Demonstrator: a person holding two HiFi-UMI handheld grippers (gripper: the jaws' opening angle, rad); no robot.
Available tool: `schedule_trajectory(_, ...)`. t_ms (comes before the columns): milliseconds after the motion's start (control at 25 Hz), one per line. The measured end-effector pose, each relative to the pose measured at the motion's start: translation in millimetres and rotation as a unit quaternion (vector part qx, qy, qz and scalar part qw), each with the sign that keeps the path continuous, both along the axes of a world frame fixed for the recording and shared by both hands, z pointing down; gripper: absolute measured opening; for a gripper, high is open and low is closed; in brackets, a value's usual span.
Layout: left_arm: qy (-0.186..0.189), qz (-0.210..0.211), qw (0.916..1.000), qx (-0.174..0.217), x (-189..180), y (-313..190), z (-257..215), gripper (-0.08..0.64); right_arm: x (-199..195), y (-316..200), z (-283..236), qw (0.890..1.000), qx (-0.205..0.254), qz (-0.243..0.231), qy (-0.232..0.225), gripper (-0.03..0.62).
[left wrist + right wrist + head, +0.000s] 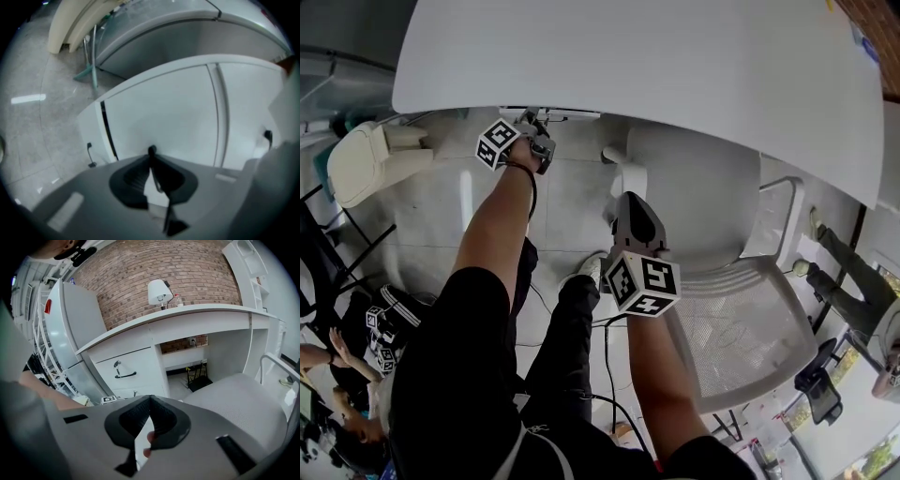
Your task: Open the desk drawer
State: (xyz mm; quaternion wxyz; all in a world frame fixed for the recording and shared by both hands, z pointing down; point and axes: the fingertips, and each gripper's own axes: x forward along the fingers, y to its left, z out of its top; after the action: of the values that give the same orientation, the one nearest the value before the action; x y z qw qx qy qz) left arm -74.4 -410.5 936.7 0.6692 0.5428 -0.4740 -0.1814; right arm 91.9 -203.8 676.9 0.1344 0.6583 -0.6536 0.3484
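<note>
The left claw (151, 151) is pressing its jaws together. A small dark nub is showing right at their tips, and I cannot tell whether it is being pinched. Just beyond the tips, white cabinet fronts (159, 117) are appearing rolled sideways, with a small dark handle (90, 155) far to the claw's left and a second handle (268, 136) far to its right.

The right claw (150, 398) is holding its jaws together on nothing, with the chair seat (234, 394) spreading to the right of its tips. Ahead and left of those tips, the drawer (136, 363) is facing the claw, its front sitting flush. Its one bar handle (125, 375) is lying level, long axis running left to right, with a lock (116, 364) just above. Only this view is showing the one lamp (158, 290) on the desk top (211, 310), with the brick wall (154, 263) farthest off.
</note>
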Motion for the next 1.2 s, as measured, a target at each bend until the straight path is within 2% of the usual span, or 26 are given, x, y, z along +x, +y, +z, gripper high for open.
schedule_trajectory(200,0.023,-0.012,0.9996,0.008,0,1,-3,0.018,2,-1,0,1.0,0.007,0.001,-0.002,-0.005)
schedule_trajectory(520,0.04,-0.006,0.9992,0.003,-4,28,-6,0.017,-8,2,0,1.0,0.005,-0.01,-0.005,-0.005)
schedule_trajectory(960,0.05,0.0,0.9984,-0.027,-21,95,-3,0.017,-23,2,-3,0.999,0.011,-0.029,-0.012,-0.005)
schedule_trajectory(1120,0.057,0.004,0.9975,-0.041,-21,101,-1,0.026,-32,4,1,0.999,0.005,-0.036,-0.018,-0.005)
schedule_trajectory(1200,0.048,0.019,0.9981,-0.034,-21,101,-6,0.045,-34,4,1,0.999,0.005,-0.039,-0.017,-0.005)
